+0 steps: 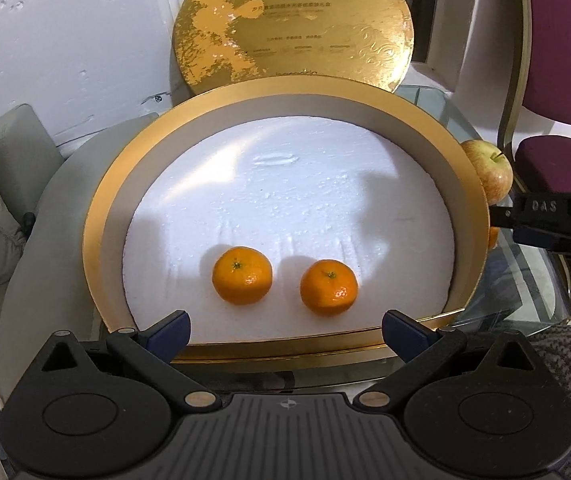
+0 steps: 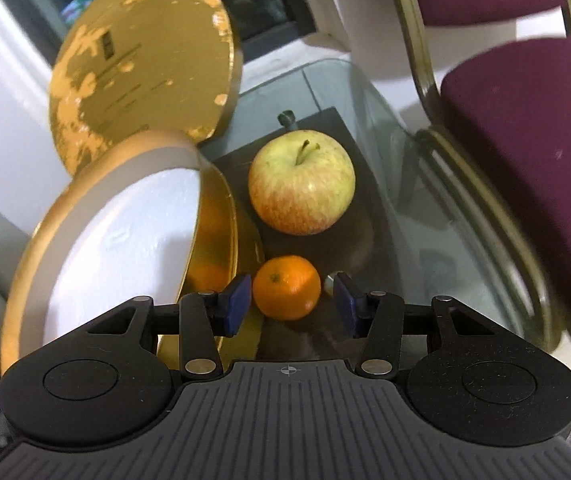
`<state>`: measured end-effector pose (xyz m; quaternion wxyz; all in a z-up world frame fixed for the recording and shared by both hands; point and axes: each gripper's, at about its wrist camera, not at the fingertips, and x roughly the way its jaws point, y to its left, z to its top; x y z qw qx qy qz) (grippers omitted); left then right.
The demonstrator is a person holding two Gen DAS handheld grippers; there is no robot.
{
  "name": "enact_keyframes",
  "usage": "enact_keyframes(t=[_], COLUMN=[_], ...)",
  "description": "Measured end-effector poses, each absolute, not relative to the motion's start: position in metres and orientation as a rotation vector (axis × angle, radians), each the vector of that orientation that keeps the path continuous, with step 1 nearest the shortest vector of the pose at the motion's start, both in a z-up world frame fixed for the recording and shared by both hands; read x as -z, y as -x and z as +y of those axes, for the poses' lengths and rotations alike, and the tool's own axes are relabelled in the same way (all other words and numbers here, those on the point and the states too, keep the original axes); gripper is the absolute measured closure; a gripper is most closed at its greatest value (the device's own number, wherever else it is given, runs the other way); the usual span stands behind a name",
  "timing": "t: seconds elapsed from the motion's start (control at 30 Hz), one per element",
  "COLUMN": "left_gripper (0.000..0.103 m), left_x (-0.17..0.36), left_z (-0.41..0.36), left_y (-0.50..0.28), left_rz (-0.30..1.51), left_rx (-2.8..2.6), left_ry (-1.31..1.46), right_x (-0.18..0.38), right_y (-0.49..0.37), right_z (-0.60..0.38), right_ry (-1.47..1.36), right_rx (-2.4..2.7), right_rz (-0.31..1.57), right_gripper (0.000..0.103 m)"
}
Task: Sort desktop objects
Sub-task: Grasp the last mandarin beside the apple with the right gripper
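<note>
Jaws of the right gripper (image 2: 292,304) stand narrowly apart around a tangerine (image 2: 286,287) at lower centre; left gripper (image 1: 285,334) wide, before the round box (image 1: 97,216) holding two tangerines (image 1: 242,275).

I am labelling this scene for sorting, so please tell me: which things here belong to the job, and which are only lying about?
Belong to the job:
- two tangerines in the box
- third tangerine between the open fingers of the right hand-held gripper
- apple
- round gold box
- left hand-held gripper, open

Lying about:
- gold lid
- purple chair
- glass table
</note>
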<state>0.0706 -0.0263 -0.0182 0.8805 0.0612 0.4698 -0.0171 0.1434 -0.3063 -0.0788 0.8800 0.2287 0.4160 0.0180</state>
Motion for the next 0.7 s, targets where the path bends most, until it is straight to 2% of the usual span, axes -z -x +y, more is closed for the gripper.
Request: enact_keyframes(t=[0.17,0.3,0.4,0.57,0.7], left_gripper=[0.001,0.001,0.001,0.001,0.001], left_x=[0.019,0.021,0.021,0.022,0.018], left_z=[-0.023,-0.018,-0.013,-0.002,0.019], left_y=[-0.072,-0.071,-0.069,-0.064,-0.064], left_rz=[0.984,0.989,0.989,0.990,0.969], left_rx=[0.026,0.016,0.010,0.014,-0.011], left_ry=[-0.122,-0.115,-0.103,-0.072,-0.027], right_x=[0.098,0.104,0.101,0.087,0.054], right_y=[-0.158,-0.161,-0.160,-0.146,-0.129], right_z=[-0.312,-0.308,-0.307,-0.309,-0.306], right_ry=[-0.599,-0.605,-0.589,-0.548,-0.478], right_rx=[-0.032,-0.034,-0.023,0.008,0.024], right_rz=[0.917,0.921,0.924,0.922,0.850], right_gripper=[0.051,0.059,0.059,0.060,0.060])
